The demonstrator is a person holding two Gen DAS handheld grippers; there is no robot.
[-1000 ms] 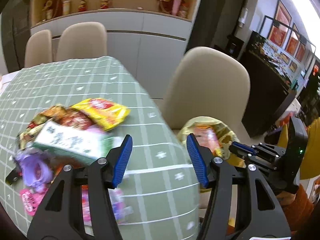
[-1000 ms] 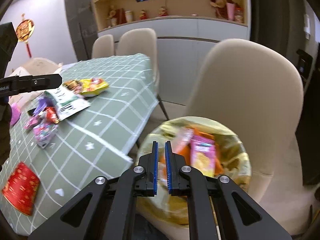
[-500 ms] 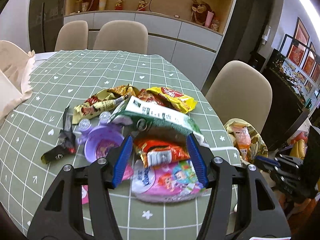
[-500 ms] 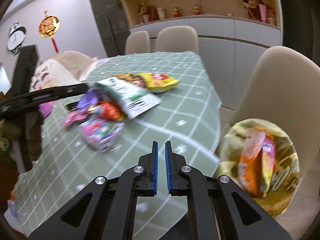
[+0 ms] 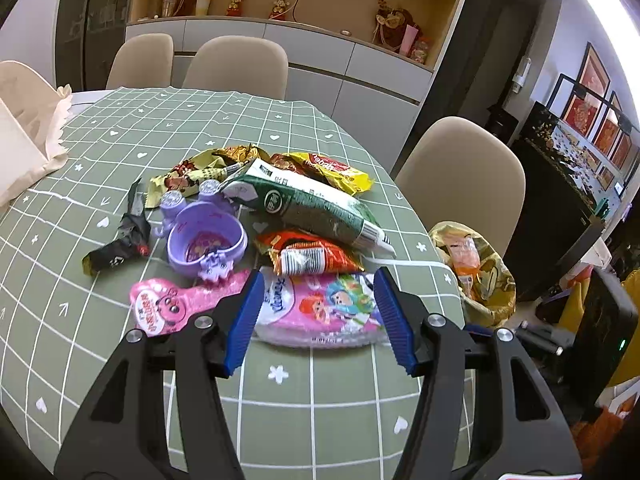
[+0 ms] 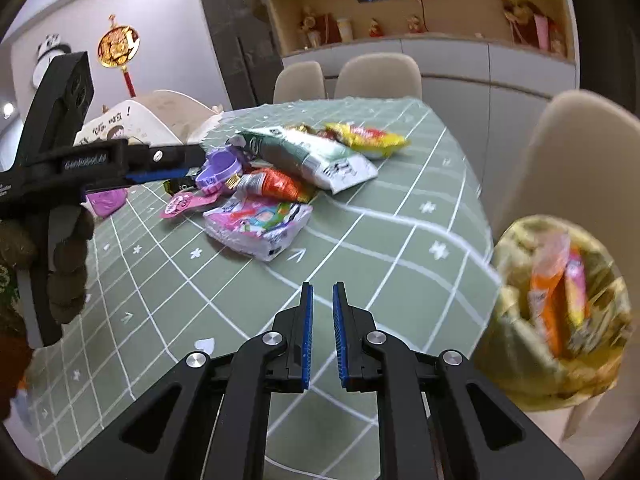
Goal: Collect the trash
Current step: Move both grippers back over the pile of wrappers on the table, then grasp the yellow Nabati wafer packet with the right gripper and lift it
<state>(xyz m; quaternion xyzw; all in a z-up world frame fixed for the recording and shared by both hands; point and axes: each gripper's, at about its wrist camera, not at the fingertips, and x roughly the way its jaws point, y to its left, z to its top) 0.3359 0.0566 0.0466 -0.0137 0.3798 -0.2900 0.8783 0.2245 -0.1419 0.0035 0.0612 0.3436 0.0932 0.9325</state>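
Observation:
A heap of trash lies on the green checked table [image 5: 120, 152]. Nearest in it is a pink tissue pack [image 5: 320, 308], with a red packet [image 5: 312, 254], a green-white packet [image 5: 312, 204], a yellow packet [image 5: 336, 170], a purple cup [image 5: 204, 240] and a flat pink wrapper [image 5: 176, 304] around it. My left gripper [image 5: 319, 276] is open, its pads straddling the tissue pack from above without touching it. My right gripper [image 6: 322, 286] hovers over bare cloth near the table's edge, its jaws opening by a narrow gap with nothing between them. A golden trash bag [image 6: 560, 304] holding wrappers sits on a chair.
Beige chairs [image 5: 240, 60] ring the table, one [image 5: 460, 168] behind the trash bag [image 5: 476, 272]. A cream cloth bag [image 5: 24, 140] rests at the table's left side. A black wrapper [image 5: 120, 240] lies left of the cup. The table edge drops off just right of the heap.
Both views swung from the trash bag on the chair back over the table. The left gripper came down close over the pink tissue pack. The right jaws parted slightly.

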